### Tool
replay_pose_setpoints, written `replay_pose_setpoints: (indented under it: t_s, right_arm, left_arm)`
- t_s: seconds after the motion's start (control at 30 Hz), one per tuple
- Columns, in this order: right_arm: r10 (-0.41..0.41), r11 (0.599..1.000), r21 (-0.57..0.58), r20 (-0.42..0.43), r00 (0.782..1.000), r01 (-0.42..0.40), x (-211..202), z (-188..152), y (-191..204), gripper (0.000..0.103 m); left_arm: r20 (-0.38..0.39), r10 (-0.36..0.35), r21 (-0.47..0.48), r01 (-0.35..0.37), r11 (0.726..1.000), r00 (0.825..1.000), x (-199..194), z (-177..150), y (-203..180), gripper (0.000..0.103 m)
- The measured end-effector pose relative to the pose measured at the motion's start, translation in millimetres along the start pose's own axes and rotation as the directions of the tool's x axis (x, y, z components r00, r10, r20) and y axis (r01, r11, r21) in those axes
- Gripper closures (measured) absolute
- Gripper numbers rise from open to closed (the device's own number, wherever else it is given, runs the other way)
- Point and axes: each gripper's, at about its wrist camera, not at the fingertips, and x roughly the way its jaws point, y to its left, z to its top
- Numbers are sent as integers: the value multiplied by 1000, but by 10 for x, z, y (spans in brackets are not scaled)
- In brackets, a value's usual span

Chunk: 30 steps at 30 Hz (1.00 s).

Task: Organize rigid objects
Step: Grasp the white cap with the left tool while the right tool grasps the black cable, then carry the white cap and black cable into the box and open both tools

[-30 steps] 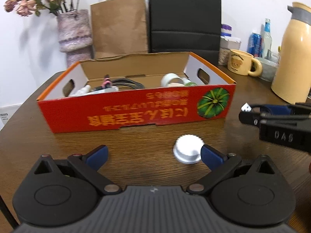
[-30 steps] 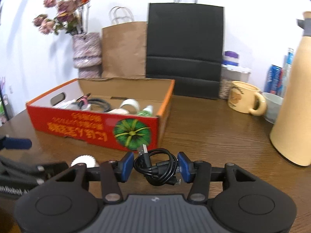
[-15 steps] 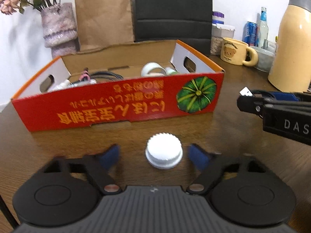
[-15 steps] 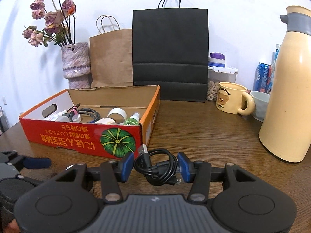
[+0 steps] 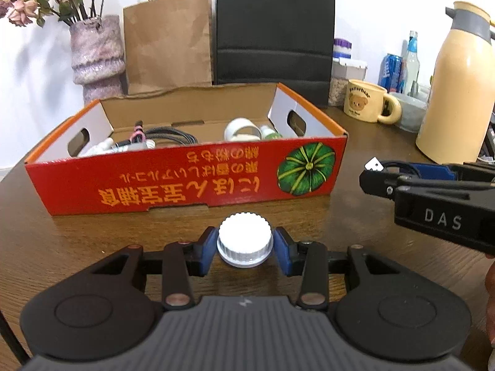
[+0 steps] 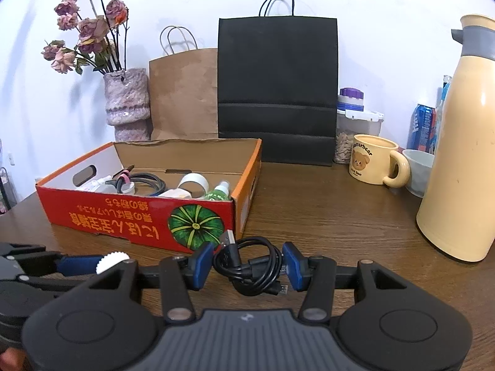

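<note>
Table: we see a dark brown wooden table (image 6: 324,216) carrying everything.
Box: our landmark, a red cardboard box (image 6: 123,213), sits on the table.
Behind the box: we find a vase (image 6: 126,105), a brown paper bag (image 6: 185,92) and a black paper bag (image 6: 278,92).
Right of the box: we see a yellow mug (image 6: 371,160), a jar (image 6: 349,136), a bowl (image 6: 419,167), a can (image 6: 423,126) and a cream flask (image 6: 464,154).
In front of the box: a white cap (image 5: 244,241) is on the wood.

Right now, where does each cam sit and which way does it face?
Left wrist: on the left tool, looking forward and down at the white cap its pads grip; right tool at right edge.
Right wrist: on the right tool, facing the coiled black cable it holds; left tool at lower left.
Shared: red box, yellow mug.
</note>
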Motion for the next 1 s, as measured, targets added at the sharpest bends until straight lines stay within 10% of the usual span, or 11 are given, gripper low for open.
replay_pose_setpoints:
  t_s: [1.0]
  right_arm:
    - [97,995,-15,159,983,-96,187,678,735,55]
  left_arm:
    - [207,133,-197,-92,976,969,-316,831,885,62]
